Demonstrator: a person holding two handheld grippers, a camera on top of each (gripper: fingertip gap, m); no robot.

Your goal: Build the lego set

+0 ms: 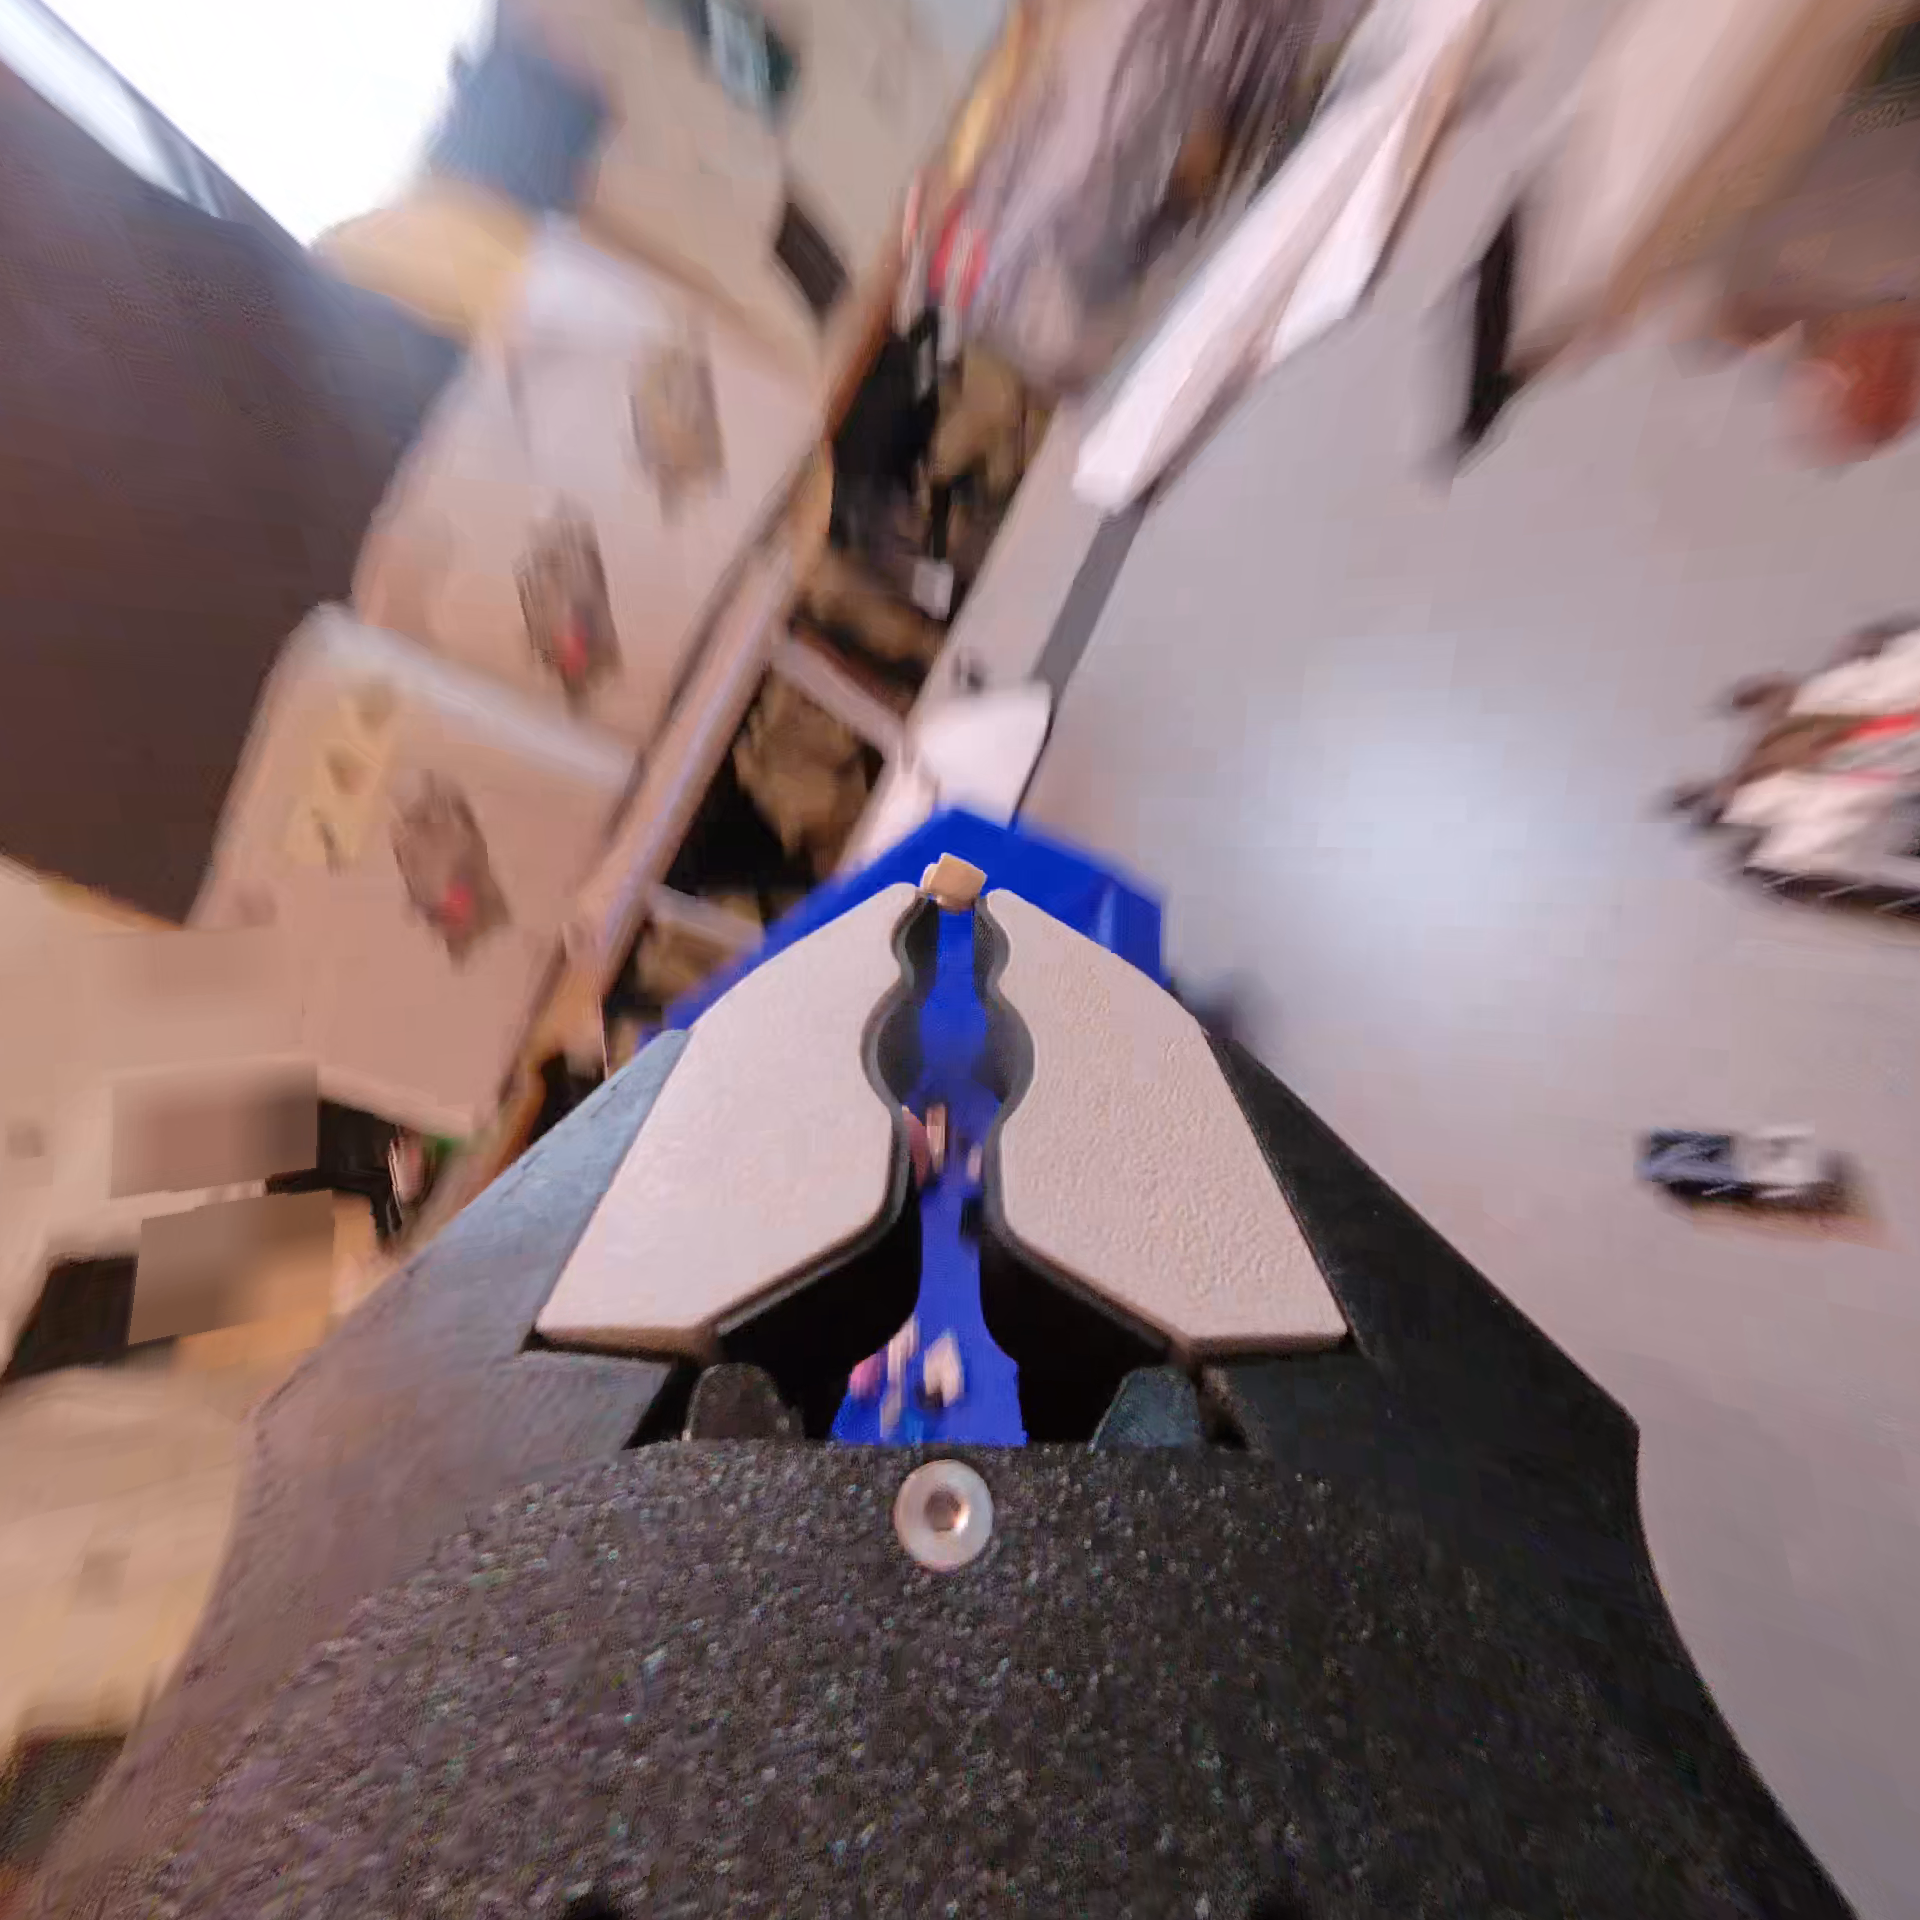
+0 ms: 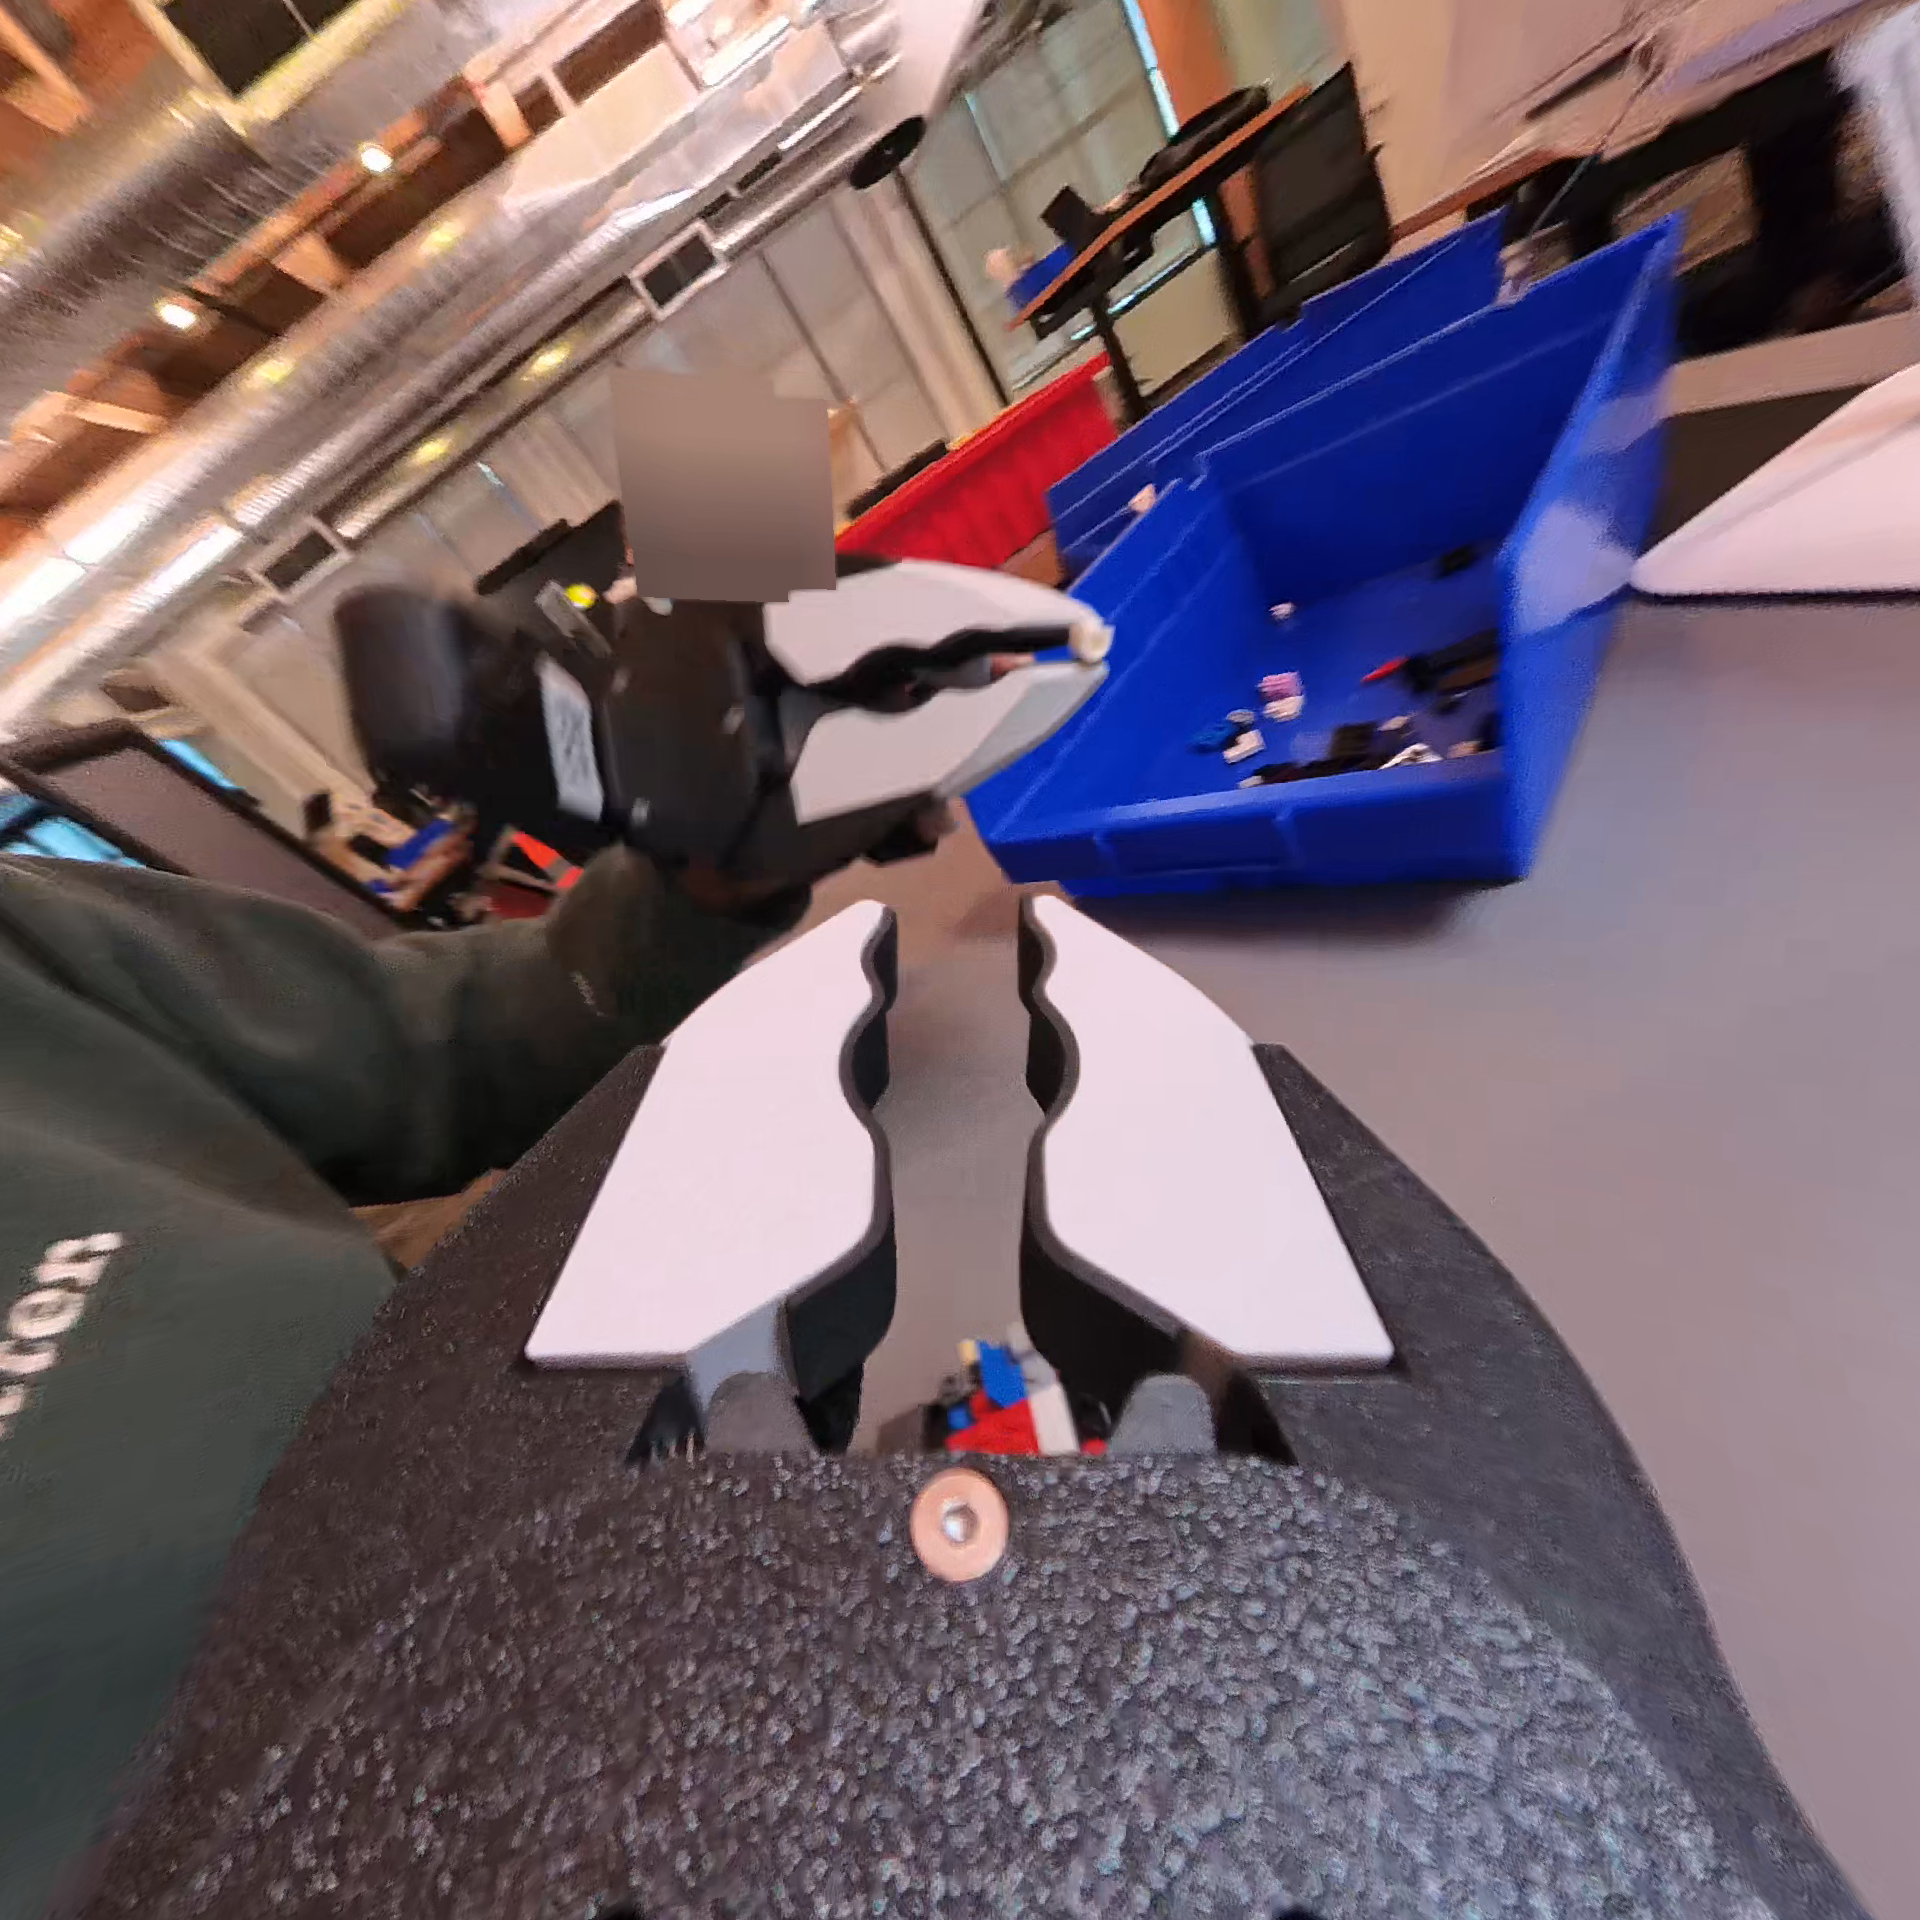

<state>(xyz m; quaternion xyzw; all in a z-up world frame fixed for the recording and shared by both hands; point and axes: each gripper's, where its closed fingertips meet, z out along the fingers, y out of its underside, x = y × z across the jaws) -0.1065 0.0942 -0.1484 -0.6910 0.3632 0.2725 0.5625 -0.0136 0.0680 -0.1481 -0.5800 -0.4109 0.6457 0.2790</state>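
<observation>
Your left gripper (image 1: 953, 902) pinches a small tan block (image 1: 954, 883) at its very fingertips, held in the air over the blue bin (image 2: 1579, 582), which sits on the grey table (image 2: 1558, 1091) with small loose pieces scattered inside. Your right gripper (image 2: 956, 920) hangs parted above the table, gripping nothing.

Left tongs (image 1: 953, 902) closed at the tips, pinching a small tan piece (image 1: 953, 882) — right tongs (image 2: 956, 920) parted, empty, held level.
</observation>
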